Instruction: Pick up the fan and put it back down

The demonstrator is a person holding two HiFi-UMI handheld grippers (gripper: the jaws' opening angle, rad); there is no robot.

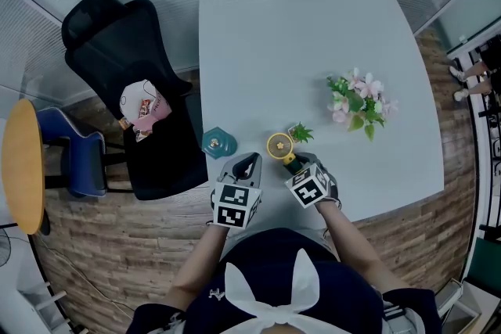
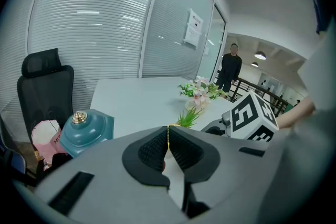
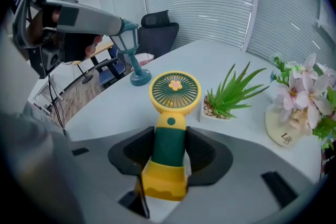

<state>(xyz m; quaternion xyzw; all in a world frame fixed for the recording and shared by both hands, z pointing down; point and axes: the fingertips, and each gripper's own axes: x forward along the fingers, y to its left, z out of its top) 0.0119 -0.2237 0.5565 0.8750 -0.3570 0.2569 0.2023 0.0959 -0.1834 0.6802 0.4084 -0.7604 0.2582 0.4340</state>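
Broad pale surface [image 1: 297, 43] across the middle of the head view, with a black office chair [image 1: 125, 82] off its left edge. Toward the far right, a bunch of pink flowers [image 1: 360, 102] in a pale vase. Near the front edge, in a row from left to right: a teal lamp [image 1: 218, 141], then the yellow-and-green fan [image 1: 280, 146], then a small potted plant [image 1: 300, 134] just beside the fan's round head.

Left gripper [image 2: 168, 149] held over the near edge, between lamp and fan, pressed together with nothing between its jaws and touching nothing.

Right gripper [image 3: 169, 152] pinching the fan by its green handle: dark pads [image 3: 205, 152] tight against both sides, yellow foot toward the camera, grille and flower-shaped hub pointing away toward the far side of the surface. Handle centred in the jaws, not skewed.

Judged as early to midway: grasp made, so the reach and the closing are done. Cannot tell from any view whether the foot has left the surface, so the lift may or may not have begun. Left to do, as far as can be judged: raise the fan clear of the plant, bring it back down on a bare patch of the surface, and spread the jaws.
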